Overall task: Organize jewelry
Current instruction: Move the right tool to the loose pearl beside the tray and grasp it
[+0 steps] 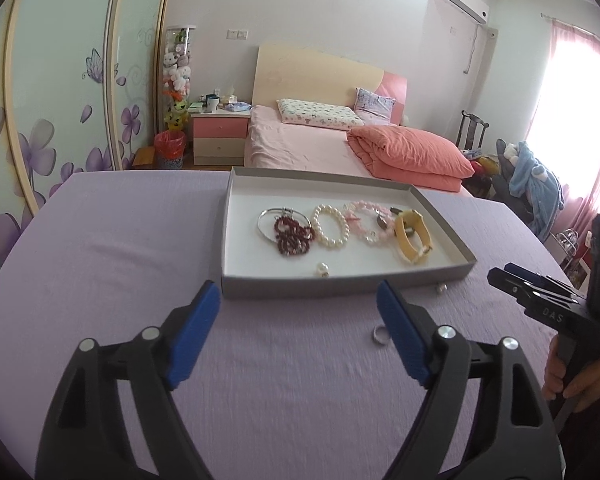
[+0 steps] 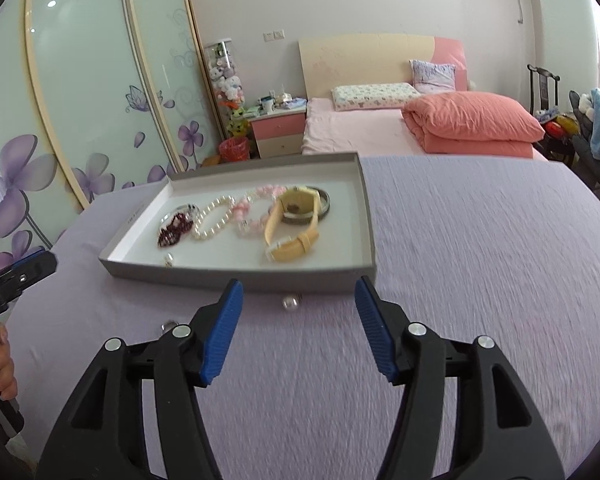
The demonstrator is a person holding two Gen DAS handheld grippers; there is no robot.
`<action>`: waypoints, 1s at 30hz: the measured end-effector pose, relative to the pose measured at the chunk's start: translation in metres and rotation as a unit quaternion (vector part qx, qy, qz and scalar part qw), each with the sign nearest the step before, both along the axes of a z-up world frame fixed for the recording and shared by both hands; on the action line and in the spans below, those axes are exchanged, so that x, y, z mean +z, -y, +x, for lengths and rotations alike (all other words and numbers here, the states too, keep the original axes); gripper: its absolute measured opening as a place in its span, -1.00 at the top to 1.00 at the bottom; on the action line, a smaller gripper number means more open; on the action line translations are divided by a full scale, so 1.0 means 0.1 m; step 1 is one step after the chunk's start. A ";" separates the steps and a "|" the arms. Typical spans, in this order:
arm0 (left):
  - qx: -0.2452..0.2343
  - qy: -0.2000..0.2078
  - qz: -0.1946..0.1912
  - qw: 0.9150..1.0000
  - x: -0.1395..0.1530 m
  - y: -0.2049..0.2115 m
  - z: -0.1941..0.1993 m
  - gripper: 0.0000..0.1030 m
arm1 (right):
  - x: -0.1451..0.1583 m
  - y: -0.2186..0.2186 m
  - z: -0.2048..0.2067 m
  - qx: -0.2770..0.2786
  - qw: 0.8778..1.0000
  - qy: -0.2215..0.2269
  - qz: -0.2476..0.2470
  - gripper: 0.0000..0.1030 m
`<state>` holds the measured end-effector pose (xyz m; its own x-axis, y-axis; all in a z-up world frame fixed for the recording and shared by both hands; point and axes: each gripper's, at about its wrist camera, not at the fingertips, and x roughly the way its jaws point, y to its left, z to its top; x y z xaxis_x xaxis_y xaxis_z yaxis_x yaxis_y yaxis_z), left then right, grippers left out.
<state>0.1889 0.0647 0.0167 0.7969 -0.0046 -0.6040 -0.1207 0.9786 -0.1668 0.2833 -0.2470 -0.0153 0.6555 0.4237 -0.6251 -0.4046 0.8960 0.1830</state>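
A shallow grey box with a white inside (image 1: 236,216) (image 2: 364,216) lies on the purple cloth. In it are a silver bangle (image 1: 265,216), a dark red bead bracelet (image 1: 294,236) (image 2: 174,230), a white pearl bracelet (image 1: 331,226) (image 2: 214,218), a pink bead bracelet (image 1: 370,220) (image 2: 252,210), a yellow-strap watch (image 1: 410,234) (image 2: 294,232) and a pearl earring (image 1: 322,269) (image 2: 169,260). Outside the box lie a silver ring (image 1: 380,336) and a small pearl piece (image 1: 441,289) (image 2: 291,303). My left gripper (image 1: 298,300) is open, its right finger beside the ring. My right gripper (image 2: 298,292) (image 1: 508,274) is open, near the pearl piece.
The purple cloth (image 1: 100,280) (image 2: 500,280) covers the table. Behind it stand a pink bed (image 1: 320,148), a bedside cabinet (image 1: 220,136), a flowered wardrobe (image 1: 60,100) and a chair with clothes (image 1: 532,176).
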 end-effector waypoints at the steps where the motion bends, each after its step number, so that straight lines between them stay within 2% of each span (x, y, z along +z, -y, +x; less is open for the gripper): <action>1: 0.000 0.001 0.001 1.000 -0.01 0.01 -0.04 -0.63 | -0.02 0.00 0.00 -0.001 1.000 -0.004 -0.002 -0.19; 7: 0.000 -0.001 -0.009 1.000 -0.09 0.01 -0.19 -0.68 | -0.20 -0.08 0.03 -0.001 0.999 -0.032 -0.028 -0.19; 11: 0.002 -0.004 -0.004 1.000 -0.12 0.01 -0.19 -0.70 | -0.30 -0.18 0.12 -0.002 0.998 -0.051 -0.043 -0.19; 16: 0.008 -0.002 -0.014 1.000 -0.13 -0.04 -0.17 -0.71 | -0.38 -0.33 0.21 -0.002 0.996 -0.062 -0.067 -0.17; 21: 0.007 -0.006 -0.016 1.000 -0.17 -0.07 -0.16 -0.71 | -0.41 -0.45 0.30 -0.008 0.995 -0.065 -0.082 -0.03; 23: 0.007 -0.008 -0.016 1.000 -0.19 -0.08 -0.16 -0.71 | -0.44 -0.49 0.34 -0.011 0.993 -0.071 -0.089 0.14; 30: 0.004 -0.015 -0.020 1.000 -0.26 -0.11 -0.15 -0.71 | -0.45 -0.55 0.38 -0.018 0.993 -0.065 -0.102 0.31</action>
